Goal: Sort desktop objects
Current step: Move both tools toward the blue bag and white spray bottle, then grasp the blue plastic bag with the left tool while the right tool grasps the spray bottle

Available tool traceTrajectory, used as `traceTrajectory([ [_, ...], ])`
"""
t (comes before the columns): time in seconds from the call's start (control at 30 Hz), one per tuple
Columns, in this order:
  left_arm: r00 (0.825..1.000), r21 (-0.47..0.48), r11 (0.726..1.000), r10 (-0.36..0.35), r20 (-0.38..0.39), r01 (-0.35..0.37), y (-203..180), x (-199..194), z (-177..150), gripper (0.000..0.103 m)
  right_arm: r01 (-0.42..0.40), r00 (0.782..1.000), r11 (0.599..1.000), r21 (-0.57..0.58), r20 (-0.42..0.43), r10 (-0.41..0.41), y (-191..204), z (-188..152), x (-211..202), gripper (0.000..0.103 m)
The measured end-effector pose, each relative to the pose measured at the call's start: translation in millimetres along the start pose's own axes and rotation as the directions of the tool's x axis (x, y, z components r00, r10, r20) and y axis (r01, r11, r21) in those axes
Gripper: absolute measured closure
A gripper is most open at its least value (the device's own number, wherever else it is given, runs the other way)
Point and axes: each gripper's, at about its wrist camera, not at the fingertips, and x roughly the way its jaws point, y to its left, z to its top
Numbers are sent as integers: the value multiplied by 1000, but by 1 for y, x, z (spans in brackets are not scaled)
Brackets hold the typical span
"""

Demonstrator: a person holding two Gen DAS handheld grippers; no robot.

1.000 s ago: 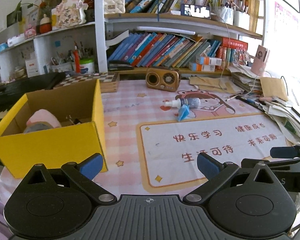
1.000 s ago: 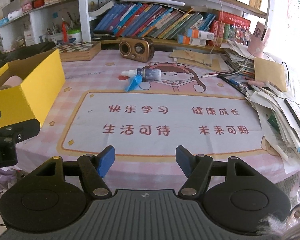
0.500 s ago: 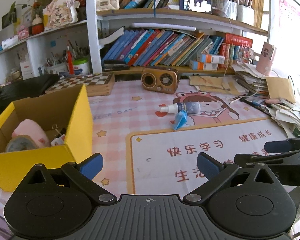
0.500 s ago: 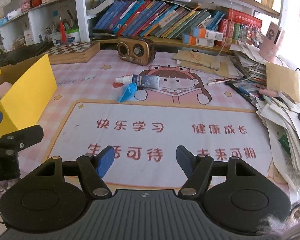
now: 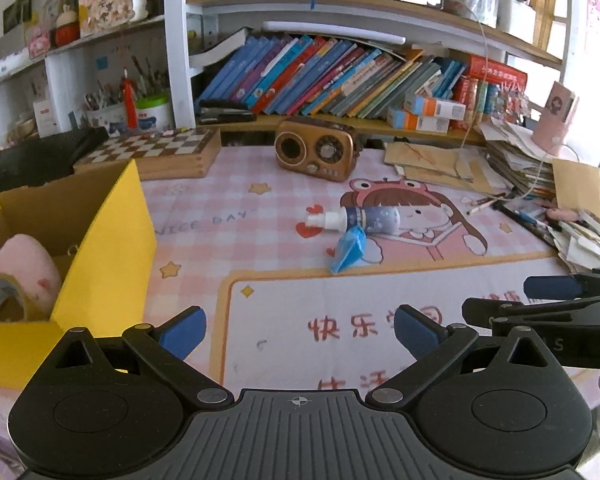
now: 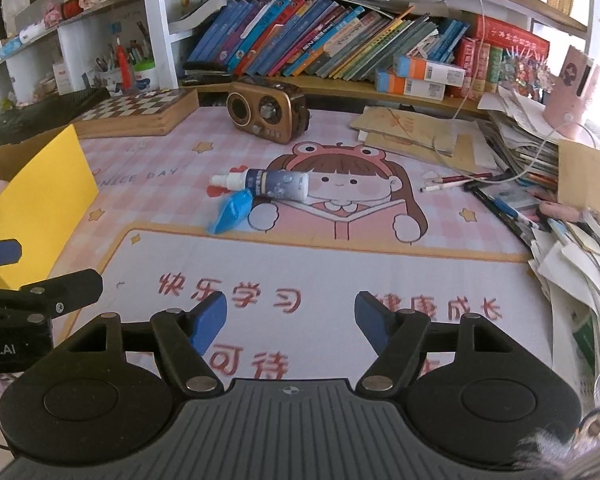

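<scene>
Right out in the middle of the desk mat [image 6: 324, 264] lay the tube [image 6: 278, 185], on its side with its white cap pointing left, sprawled across the printed cartoon girl in the frog hat. Touching its near side lay a small blue packet [image 6: 230, 211], angled toward the camera. Writing on the tube was too small to read. The mat itself carried faint "NICE DAY" lettering on the pink checks and big red Chinese characters in the white panel, 快乐学习 among them.

Behind the tube sat a brown retro radio [image 6: 267, 111], and to its left a wooden chessboard box [image 6: 140, 114]. Leaning books [image 6: 320, 44] filled the shelf behind, with orange-and-blue cartons at their right end. Heaps of papers [image 6: 560, 240] and pens crowded the right edge of the desk.

At the left stood the yellow cardboard box [image 5: 104, 248], and the left view looked into it: a pink plush thing [image 5: 28, 268] and a roll of tape [image 5: 2, 300] inside.

The left gripper [image 5: 300, 326] hung over the mat, blue pads wide apart, nothing between them. The right gripper [image 6: 291, 312] was over the red characters with its jaws opening, also empty. Each showed in the other's view, the left one's body marked "bot.AI". Nothing stood between either gripper and the tube.
</scene>
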Motion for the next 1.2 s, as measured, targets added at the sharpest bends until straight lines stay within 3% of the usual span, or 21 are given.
traceTrajectory([
  [0.43, 1000, 36, 999, -22, -7, 22, -30, 59, 19, 3, -57, 998, 997, -51, 6, 57, -43, 39, 52, 33],
  [0.9, 996, 36, 996, -79, -48, 81, -47, 126, 40, 17, -108, 994, 984, -140, -1, 109, -67, 76, 110, 33],
  [1.03, 992, 54, 994, -91, -88, 96, -50, 145, 45, 23, -121, 993, 976, -183, -5, 122, -64, 83, 120, 33],
  [1.2, 991, 109, 991, -66, -117, 79, -56, 167, 50, 43, -143, 990, 965, -220, -17, 143, -59, 89, 130, 31],
])
